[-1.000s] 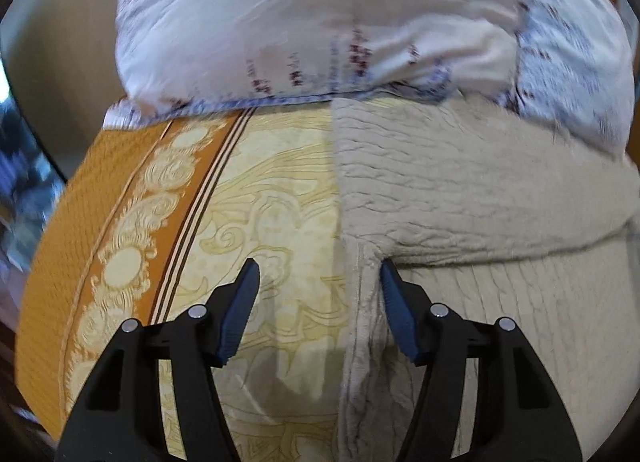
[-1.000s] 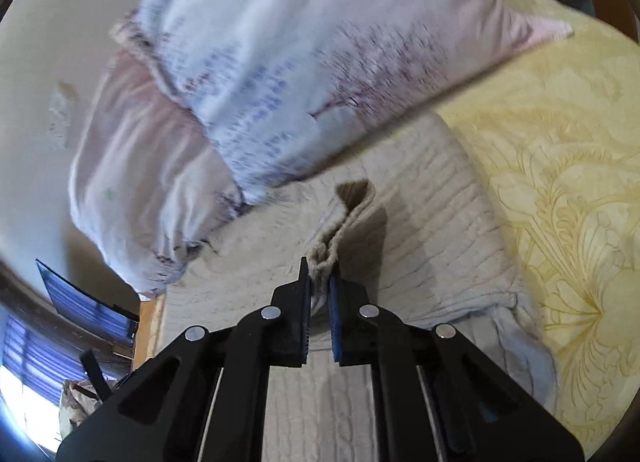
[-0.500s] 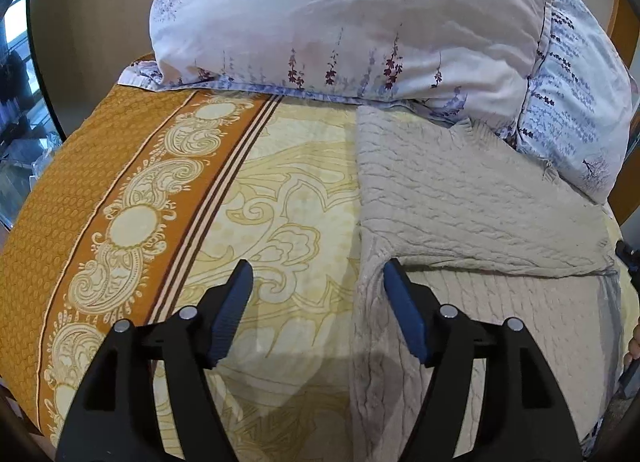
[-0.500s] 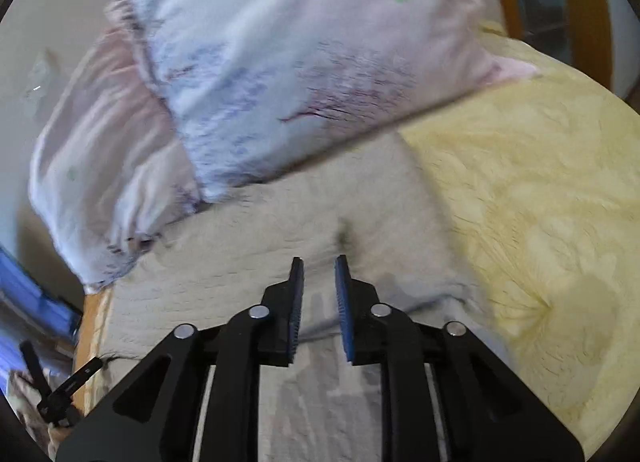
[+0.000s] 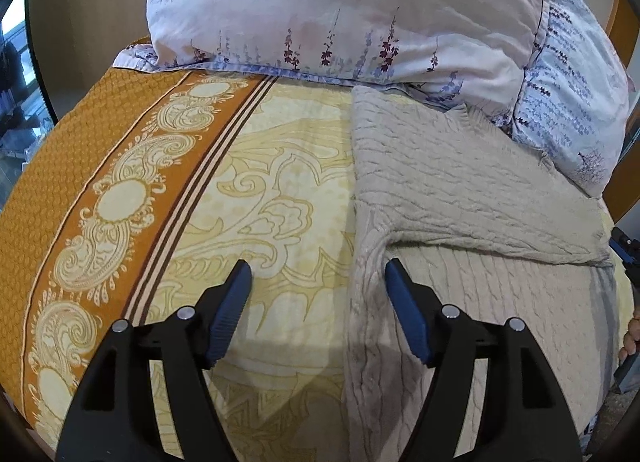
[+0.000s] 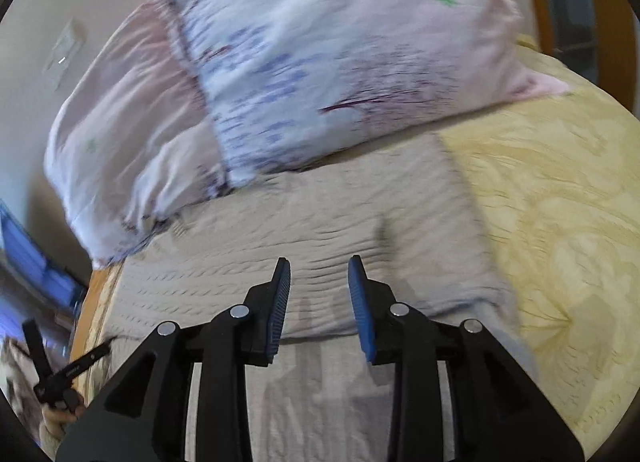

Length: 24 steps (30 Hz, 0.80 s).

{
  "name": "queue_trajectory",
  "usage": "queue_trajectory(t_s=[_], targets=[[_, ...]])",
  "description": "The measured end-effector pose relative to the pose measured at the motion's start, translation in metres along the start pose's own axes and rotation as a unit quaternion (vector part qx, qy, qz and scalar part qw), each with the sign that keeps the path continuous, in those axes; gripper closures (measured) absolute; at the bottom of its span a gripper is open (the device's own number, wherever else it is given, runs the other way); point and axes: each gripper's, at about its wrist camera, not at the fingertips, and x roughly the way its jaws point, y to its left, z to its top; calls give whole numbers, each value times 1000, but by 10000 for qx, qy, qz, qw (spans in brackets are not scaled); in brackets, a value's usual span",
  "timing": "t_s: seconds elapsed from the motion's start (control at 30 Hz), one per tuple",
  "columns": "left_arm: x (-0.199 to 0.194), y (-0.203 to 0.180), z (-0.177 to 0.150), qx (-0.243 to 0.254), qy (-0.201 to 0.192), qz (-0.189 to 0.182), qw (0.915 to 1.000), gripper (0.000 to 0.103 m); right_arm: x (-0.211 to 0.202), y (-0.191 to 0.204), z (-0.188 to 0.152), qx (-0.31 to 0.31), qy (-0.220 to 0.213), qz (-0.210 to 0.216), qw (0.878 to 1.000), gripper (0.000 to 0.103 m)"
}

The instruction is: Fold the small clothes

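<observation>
a beige cable-knit sweater [image 5: 460, 182] is lying flat on the bed [image 5: 248, 198], its far edge tucked against the floral pillows [image 5: 340, 10]. its far part is lying doubled over toward the near side, w/ the fold's free edge running across the garment, prob so it ends up as a compact rectangle. the left tongs [image 5: 318, 282] are standing wide w/ nothing between the pads, having just been opening a bit more; they're hovering over the sweater's left edge, one pad over the yellow bedspread and the other over the knit, prob lining up to take that side for the next fold. the right tongs [image 6: 319, 274] are partway apart, jaws having just been opening, nothing clamped; in the right wrist view the doubled layer is lying just past the fingertips [image 6: 282, 282] and spreading to both sides, which reads as the cloth being let go so it settles flat. that view is blurred, so whether the pads are brushing the knit can't be told. the sweater is sitting nearer the right side of the bed in the left wrist view, the orange border [image 5: 112, 198] well apart to its left.
</observation>
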Motion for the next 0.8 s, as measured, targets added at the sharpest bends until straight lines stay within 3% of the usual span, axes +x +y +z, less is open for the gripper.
queue_trajectory(t_s=[0.13,0.3,0.43,0.57,0.8], targets=[[-15,7,-12,-90,-108,-331,9994,34,26,6,-11,-226,681,-174,9973,71],[-34,16,-30,-199,-229,-962,9949,34,11,3,-19,-220,714,5,9972,70],[-46,20,-47,-303,-238,-1494,9880,34,-15,-20,-26,280,701,496,9959,53],[-51,24,-63,-469,-165,-1852,9814,34,-50,-50,-34,501,522,380,9967,49],[-56,27,-87,-723,-112,-2321,9699,35,-91,-111,-62,1161,623,191,9911,48]])
